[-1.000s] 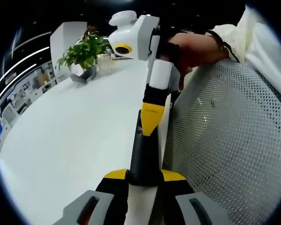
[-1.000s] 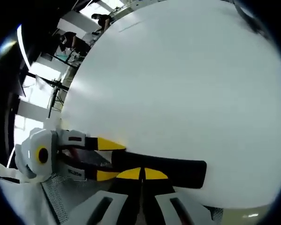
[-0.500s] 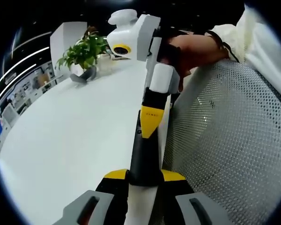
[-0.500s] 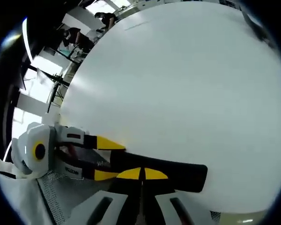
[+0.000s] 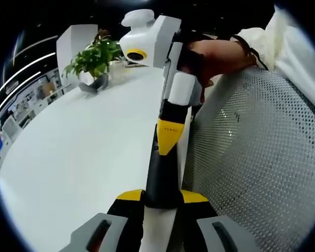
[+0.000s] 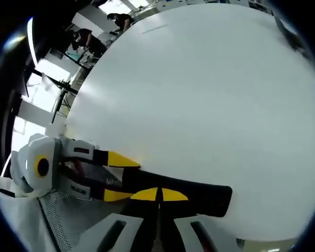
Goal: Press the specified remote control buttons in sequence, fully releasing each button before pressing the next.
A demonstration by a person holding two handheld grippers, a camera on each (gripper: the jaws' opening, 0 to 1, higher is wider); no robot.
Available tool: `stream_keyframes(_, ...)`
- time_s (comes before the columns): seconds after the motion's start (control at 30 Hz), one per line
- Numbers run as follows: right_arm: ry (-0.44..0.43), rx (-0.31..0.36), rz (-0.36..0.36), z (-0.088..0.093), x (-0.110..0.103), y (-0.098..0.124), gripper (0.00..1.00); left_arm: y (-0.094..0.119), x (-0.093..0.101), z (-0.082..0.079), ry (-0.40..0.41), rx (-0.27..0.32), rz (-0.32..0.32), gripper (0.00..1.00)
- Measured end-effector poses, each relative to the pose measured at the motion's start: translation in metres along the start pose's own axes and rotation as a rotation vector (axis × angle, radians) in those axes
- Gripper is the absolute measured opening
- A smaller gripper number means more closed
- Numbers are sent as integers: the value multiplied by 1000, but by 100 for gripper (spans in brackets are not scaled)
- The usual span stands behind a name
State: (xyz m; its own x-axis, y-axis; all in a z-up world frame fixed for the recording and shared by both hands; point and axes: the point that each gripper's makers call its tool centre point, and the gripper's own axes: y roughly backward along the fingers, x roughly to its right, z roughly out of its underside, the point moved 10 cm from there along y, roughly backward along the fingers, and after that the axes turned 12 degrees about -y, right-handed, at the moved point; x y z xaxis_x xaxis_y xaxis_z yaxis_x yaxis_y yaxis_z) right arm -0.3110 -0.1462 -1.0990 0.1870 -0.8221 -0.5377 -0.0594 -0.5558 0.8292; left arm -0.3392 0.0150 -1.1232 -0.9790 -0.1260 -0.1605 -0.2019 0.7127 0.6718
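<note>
lighting bright, even; white table near washed out, soft sheen toward its left edge. fisheye bending strong beyond table; backlit windows blown out, slightly soft.

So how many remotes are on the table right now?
1. A single black remote control lies at the table's near edge, clamped at one end by the left gripper, with the right gripper's closed yellow tips on its top. Any others could be outside the views.

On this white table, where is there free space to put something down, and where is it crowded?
The white table is bare between the potted plant at its far end and the black remote near its edge. It is crowded at that edge: the left gripper clamps the remote, the right gripper touches it, and a mesh chair stands alongside.
</note>
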Motion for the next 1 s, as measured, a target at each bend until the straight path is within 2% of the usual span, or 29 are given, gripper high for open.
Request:
stream_keyframes(0.3,-38,-2,-20,0,2,1,0,0,0,0,0,0,0,25)
stream_keyframes(1.0,18,3,-20,1,-1,0,0,0,1,-1,-2,2,-1,25)
